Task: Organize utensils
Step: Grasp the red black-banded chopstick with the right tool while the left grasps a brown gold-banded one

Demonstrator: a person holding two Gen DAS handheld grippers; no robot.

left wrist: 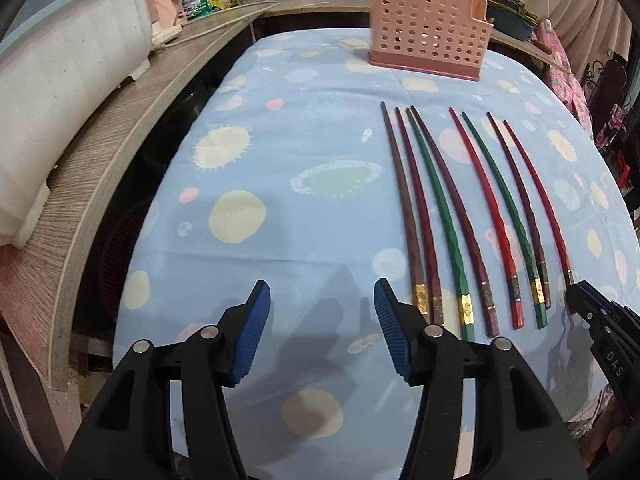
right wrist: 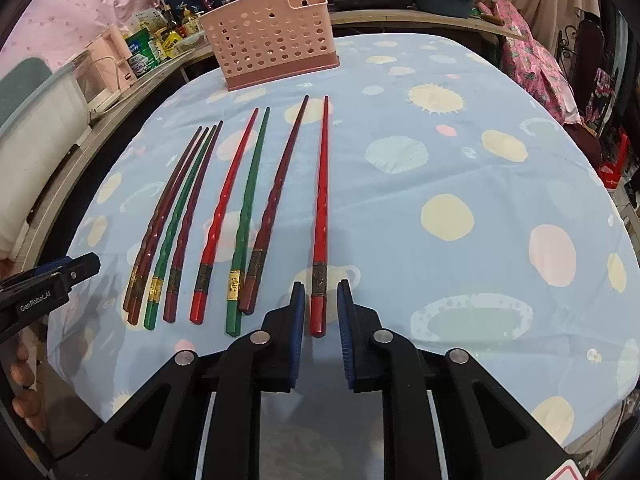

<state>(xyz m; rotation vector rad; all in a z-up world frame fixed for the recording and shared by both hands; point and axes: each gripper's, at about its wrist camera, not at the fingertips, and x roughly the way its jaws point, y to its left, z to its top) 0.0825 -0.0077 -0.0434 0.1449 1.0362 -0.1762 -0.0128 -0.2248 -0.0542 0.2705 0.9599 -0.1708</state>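
The right gripper (right wrist: 318, 312) straddles the butt of the rightmost red chopstick (right wrist: 321, 216), jaws narrowed but a gap shows each side, pads not pressing. The left gripper (left wrist: 322, 308) hangs open over bare tablecloth (left wrist: 280, 152), empty. Eight chopsticks (left wrist: 472, 216) lie side by side, tips toward 12 o'clock. Beyond them, at 12, stands the pink holder (left wrist: 424, 28).

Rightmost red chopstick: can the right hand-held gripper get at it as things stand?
Probably yes. The red chopstick lies apart from the others, its thick end between the open pads of the right hand-held gripper, nothing blocking.
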